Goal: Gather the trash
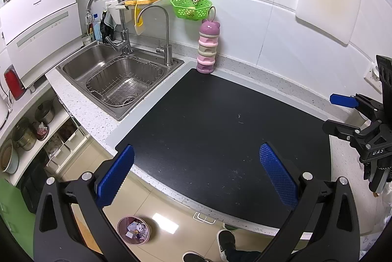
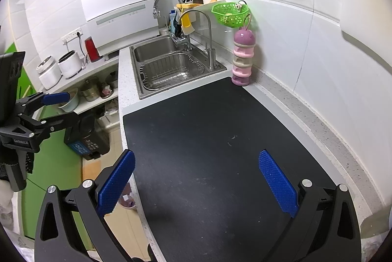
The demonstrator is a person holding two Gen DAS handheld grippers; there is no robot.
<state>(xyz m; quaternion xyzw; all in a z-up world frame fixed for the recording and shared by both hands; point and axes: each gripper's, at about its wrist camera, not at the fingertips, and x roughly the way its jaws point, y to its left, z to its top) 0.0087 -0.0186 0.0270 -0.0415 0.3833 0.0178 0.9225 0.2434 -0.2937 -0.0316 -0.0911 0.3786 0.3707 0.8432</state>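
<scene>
Trash sits in the pink bin on the floor, below the black mat's front edge; the left gripper hangs over that edge, jaws spread and empty, probably just after a drop. From the right wrist, the right gripper hovers above the mat, jaws likewise apart, gripping nothing; only specks remain there.

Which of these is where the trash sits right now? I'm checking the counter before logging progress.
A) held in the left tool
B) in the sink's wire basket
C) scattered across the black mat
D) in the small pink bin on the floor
D: the pink bin on the floor holds crumpled scraps, while the black mat shows only faint specks and the wire basket looks bare.
</scene>
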